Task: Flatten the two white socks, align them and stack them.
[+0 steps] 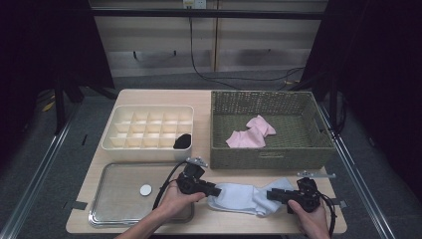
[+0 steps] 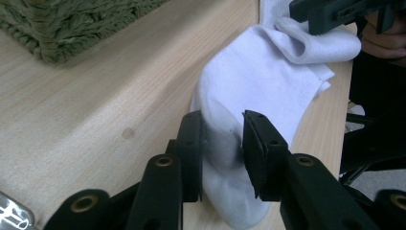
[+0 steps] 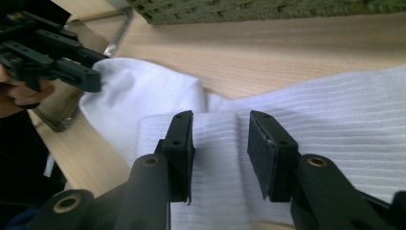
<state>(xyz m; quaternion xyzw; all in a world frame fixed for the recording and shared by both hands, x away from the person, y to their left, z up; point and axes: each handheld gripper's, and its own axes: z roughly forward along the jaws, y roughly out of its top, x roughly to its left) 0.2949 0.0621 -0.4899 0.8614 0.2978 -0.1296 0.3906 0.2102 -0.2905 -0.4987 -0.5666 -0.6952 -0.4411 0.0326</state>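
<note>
White sock [image 2: 268, 81], between both grippers' fingers [image 3: 268, 148]

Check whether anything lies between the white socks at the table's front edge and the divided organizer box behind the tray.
Nothing visible blocks the way. The white socks lie between the left gripper and right gripper. Toward the organizer box lie bare tabletop and the flat metal tray; one compartment already holds a black item.

Left tool [image 1: 208, 188], right tool [image 1: 278, 195]: black jaws, brass-ringed screws, grey plates, black cables.
</note>
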